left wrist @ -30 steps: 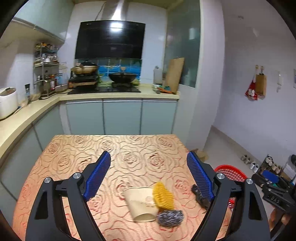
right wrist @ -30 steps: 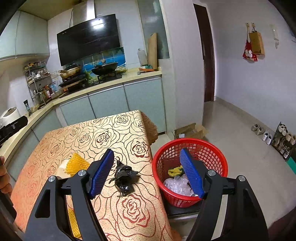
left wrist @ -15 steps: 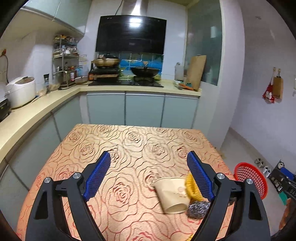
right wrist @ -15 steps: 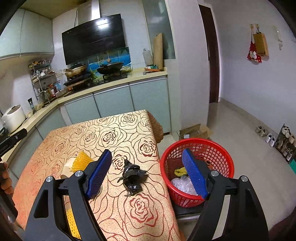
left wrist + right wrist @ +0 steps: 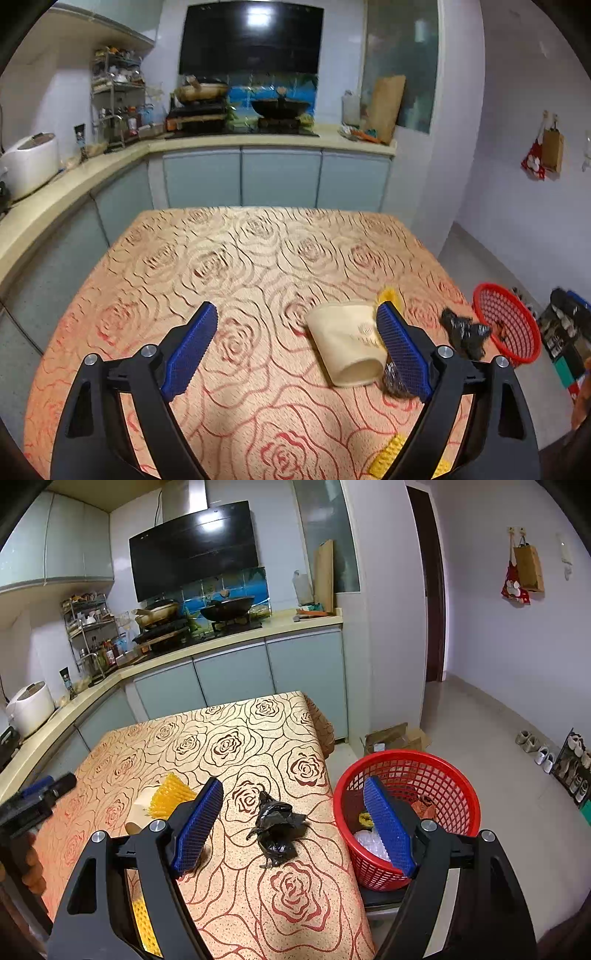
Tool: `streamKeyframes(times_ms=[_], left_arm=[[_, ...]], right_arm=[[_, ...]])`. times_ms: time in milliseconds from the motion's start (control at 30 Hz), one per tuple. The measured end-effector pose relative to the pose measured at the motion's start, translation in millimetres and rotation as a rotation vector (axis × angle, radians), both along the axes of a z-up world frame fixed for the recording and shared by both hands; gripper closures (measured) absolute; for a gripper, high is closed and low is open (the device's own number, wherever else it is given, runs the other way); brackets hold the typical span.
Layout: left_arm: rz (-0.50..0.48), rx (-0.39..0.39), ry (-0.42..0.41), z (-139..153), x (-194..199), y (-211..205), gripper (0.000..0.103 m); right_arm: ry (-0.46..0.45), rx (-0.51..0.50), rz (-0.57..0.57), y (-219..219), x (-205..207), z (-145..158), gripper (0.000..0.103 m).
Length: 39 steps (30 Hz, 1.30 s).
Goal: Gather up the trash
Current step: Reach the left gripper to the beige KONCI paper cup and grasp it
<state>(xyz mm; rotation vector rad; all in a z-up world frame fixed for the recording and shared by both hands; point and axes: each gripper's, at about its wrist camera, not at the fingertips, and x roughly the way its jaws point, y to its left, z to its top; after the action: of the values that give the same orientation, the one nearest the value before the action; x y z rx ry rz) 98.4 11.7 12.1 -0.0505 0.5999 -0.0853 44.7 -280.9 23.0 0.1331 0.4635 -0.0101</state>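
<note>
On the worktop [image 5: 221, 258] our left tongs [image 5: 295, 343] are widening, empty; paper cup [image 5: 347, 343] lies right of center, so shift right. Right tongs [image 5: 295, 819] released over black bag [image 5: 275, 829].

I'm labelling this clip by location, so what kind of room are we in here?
A home kitchen, most likely. A black range hood hangs over a stove with a wok, a rice cooker sits on the counter, and a table with a rose-patterned cloth stands in front.
</note>
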Motion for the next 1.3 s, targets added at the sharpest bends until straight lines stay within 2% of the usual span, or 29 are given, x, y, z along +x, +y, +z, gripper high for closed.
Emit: streamKeyframes(times_ms=[300,600,967,1300], left_arm=[[-0.113,-0.011,0.097,-31,19,-23,0.015],[-0.156,0.012,0.185,-58,44,-40,0.015],[-0.145,0.043,0.242,-77,66,-44,0.015],[-0.163,0.066,0.235,-82,67,-45,0.016]], right_arm=[[0.009,-0.002,-0.004,-1,4,-3,0.027],[0.021,0.005,-0.032,-9,9,-8,0.027],[0.036,0.009,-0.047,-15,15,-11,0.027],[0.066,0.009,-0.028,-10,23,-17,0.026]])
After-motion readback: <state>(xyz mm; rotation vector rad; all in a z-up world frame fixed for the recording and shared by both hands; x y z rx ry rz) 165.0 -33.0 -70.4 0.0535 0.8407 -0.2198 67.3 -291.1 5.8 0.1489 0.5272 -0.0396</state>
